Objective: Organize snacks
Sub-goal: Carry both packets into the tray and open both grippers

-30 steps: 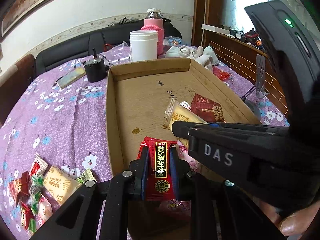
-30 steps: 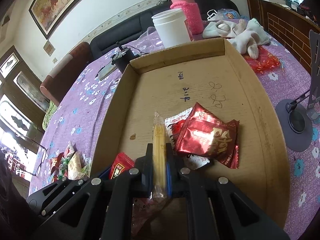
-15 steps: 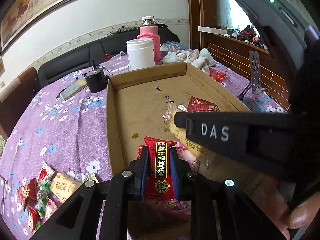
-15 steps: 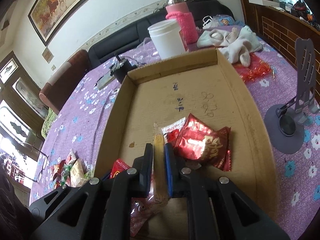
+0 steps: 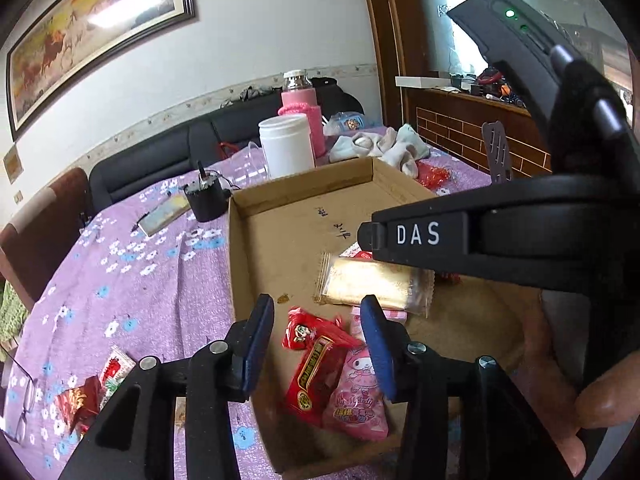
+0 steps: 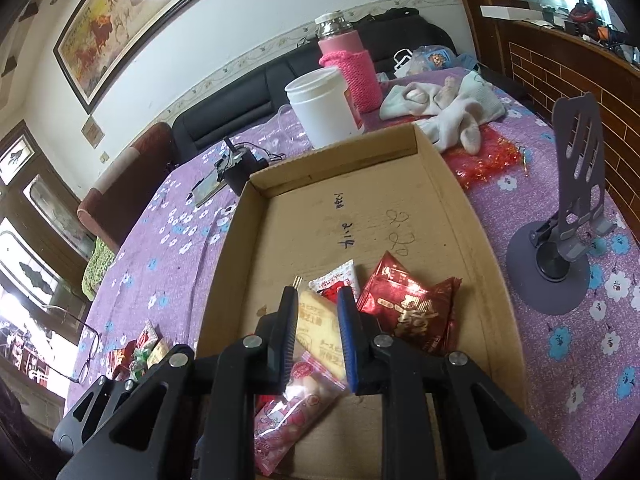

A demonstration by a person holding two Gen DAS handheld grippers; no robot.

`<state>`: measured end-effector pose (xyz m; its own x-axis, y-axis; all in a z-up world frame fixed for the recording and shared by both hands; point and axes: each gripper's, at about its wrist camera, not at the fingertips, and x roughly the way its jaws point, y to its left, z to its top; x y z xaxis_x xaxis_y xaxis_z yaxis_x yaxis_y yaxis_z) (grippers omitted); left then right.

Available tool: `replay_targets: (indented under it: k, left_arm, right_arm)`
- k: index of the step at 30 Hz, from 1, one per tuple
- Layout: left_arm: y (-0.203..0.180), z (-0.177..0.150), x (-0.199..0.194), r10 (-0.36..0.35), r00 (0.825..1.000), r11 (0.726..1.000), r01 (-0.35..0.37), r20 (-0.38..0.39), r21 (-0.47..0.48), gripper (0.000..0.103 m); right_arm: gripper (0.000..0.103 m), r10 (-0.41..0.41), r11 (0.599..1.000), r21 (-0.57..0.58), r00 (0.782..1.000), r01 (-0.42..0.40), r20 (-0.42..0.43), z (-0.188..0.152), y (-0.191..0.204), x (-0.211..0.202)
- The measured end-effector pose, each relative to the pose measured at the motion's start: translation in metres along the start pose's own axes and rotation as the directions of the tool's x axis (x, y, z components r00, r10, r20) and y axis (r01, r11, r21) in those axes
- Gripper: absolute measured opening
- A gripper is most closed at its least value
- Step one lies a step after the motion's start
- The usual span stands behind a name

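Both tongs, left [image 5: 316, 344] and right [image 6: 318, 334], have just opened; red packet [image 5: 316, 376] and biscuit [image 6: 320, 328] now lie released below them in the box [image 6: 452, 200].

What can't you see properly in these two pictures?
- Left wrist view: the right tool covers most of the shiny red packet and the far corner of the cardboard box.
- Right wrist view: the pink packet lies half behind that tool's fingers.
- Loose snacks: too small to read.

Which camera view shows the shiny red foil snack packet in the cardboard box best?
The right wrist view: the red foil packet lies whole and unobstructed on the floor of the cardboard box. In the left wrist view the right gripper's black body hides it almost entirely.
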<state>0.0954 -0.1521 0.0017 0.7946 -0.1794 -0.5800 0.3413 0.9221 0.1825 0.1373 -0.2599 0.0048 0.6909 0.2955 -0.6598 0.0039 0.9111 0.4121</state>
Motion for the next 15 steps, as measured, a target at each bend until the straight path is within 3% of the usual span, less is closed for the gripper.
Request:
replay_targets:
  k: [7,15]
  left_arm:
    - [0.003,0.0,-0.005,0.021,1.0,1.0,-0.02,0.019,-0.006,0.05]
    - [0.01,0.003,-0.01,0.014,1.0,0.999,-0.014,0.024,-0.033,0.052]
  right_arm:
    - [0.019,-0.002,1.0,0.017,1.0,0.002,0.005,0.001,-0.003,-0.002]
    - [0.027,-0.026,1.0,0.011,1.0,0.026,0.008,0.0,-0.001,0.001]
